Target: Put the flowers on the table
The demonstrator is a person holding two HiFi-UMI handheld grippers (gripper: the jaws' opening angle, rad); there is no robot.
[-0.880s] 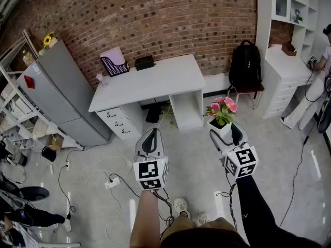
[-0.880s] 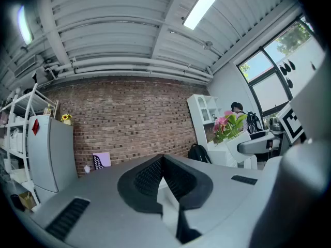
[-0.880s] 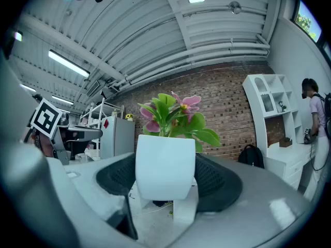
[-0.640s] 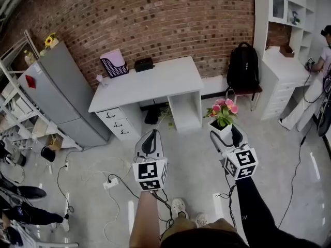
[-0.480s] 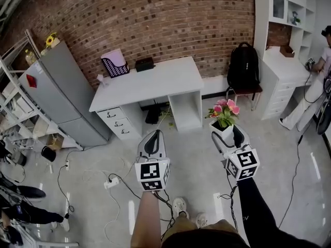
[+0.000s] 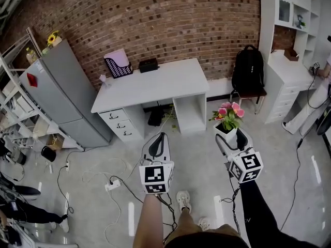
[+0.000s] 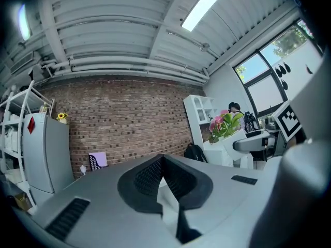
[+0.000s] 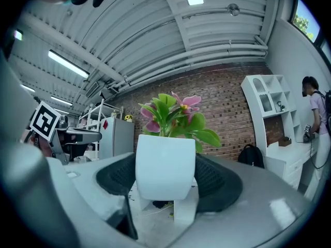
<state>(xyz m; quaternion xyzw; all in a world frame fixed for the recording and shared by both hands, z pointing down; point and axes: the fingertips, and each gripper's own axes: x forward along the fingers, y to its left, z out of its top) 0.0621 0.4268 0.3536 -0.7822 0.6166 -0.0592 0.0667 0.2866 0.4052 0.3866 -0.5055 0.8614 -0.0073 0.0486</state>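
Pink flowers with green leaves in a white pot (image 6: 228,123) (image 8: 166,159) are held upright above the floor, to the right of the white desk (image 6: 155,84). My right gripper (image 6: 231,137) (image 8: 166,175) is shut on the pot, a dark pad against each side. My left gripper (image 6: 158,144) (image 7: 164,180) hangs beside it at mid-frame, shut, with nothing between its pads. The flowers (image 7: 225,125) also show at the right of the left gripper view.
On the desk stand a black file rack (image 6: 118,64) and a small black box (image 6: 149,64). A grey fridge (image 6: 59,94) is at the left, a black backpack (image 6: 249,71) and a white cabinet (image 6: 292,74) at the right. Cables and a power strip (image 6: 113,185) lie on the floor.
Both grippers have drifted a little to the right and down in the head view, with the pot still held. The desk appears slightly nearer.
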